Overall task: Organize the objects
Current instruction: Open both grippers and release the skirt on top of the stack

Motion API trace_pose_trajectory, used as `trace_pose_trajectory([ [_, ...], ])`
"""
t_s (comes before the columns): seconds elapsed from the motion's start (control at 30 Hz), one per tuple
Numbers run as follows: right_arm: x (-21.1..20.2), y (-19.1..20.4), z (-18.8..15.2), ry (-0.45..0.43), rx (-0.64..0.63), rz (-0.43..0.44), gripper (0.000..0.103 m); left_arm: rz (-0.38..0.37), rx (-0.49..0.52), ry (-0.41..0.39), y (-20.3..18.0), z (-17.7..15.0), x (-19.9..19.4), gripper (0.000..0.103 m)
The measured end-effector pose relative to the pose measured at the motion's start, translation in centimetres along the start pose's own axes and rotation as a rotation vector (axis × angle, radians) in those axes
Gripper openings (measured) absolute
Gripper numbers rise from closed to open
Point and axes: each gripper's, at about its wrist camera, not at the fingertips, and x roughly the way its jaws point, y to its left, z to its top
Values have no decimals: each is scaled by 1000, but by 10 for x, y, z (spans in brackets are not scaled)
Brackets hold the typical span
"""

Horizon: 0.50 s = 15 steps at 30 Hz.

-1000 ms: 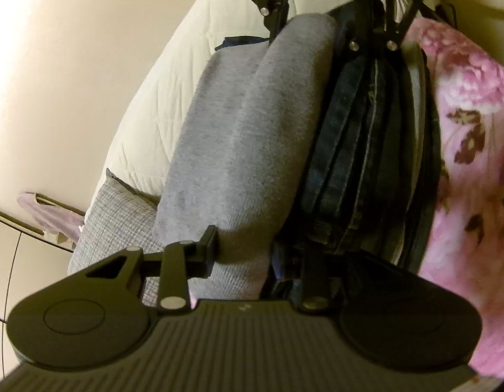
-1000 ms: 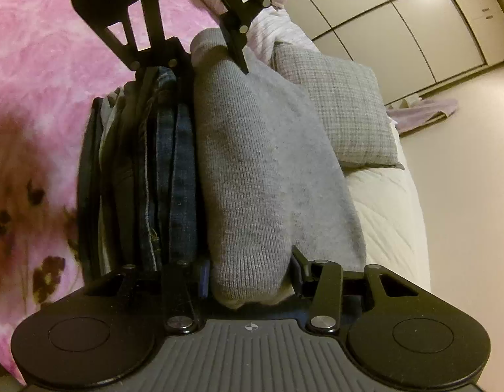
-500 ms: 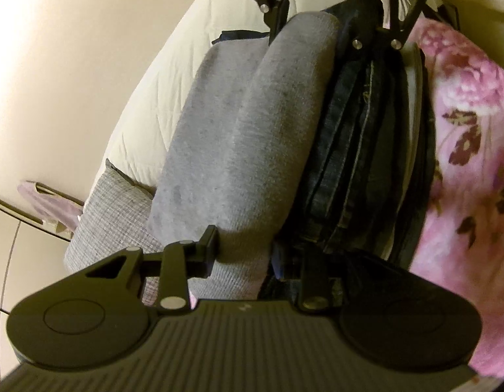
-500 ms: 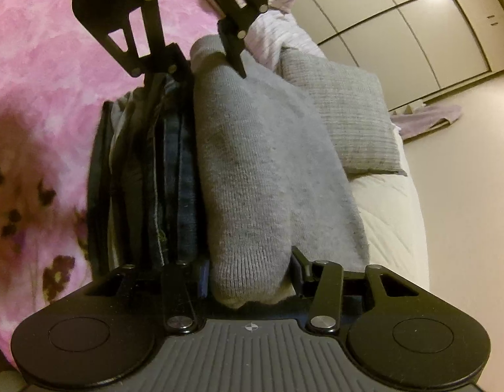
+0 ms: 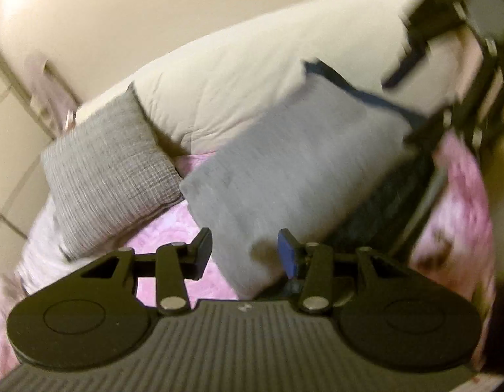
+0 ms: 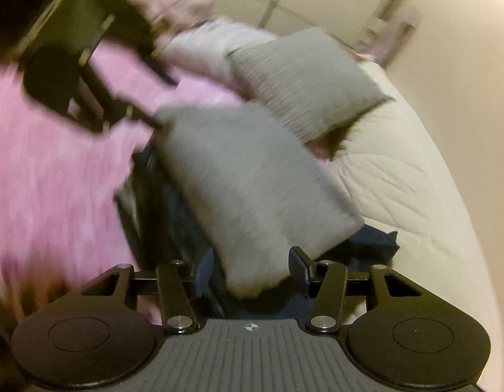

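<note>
A stack of folded clothes lies on the bed: a grey knit sweater on top, dark jeans and other dark garments under it. The sweater also shows in the right wrist view, above the jeans. My left gripper is open at one end of the stack, its jaws wide apart with the sweater's corner between them. My right gripper is open at the opposite end, its jaws either side of the sweater's edge. Each gripper shows blurred in the other's view.
A pink floral blanket covers the bed under the stack. A grey checked cushion lies beside the stack and also shows in the right wrist view. A cream quilted duvet lies behind. Wardrobe doors and floor are beyond.
Both grippers were shut on the ends of the clothes stack; now both have opened and swung away, and the stack rests on the pink blanket. Both views are motion-blurred.
</note>
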Motion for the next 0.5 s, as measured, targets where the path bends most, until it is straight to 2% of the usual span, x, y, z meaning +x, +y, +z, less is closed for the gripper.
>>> trace_pose_trajectory([
  [0.07, 18, -16, 7, 21, 139, 44, 45, -25, -63, 31, 6, 6, 15, 39],
  [0.13, 41, -27, 1, 73, 265, 112, 45, -79, -135, 111, 9, 0, 37, 38],
  [0.2, 55, -23, -7, 82, 230, 125, 45, -105, -179, 139, 8, -9, 47, 38],
  [0.3, 56, -18, -5, 81, 172, 132, 46, -93, -209, 156, 11, -5, 44, 38],
  [0.43, 45, -32, 1, 95, 250, 158, 47, -83, -219, 188, 18, 1, 34, 38],
  [0.5, 33, -39, 5, 91, 311, 155, 51, -81, -254, 204, 19, 0, 20, 37],
])
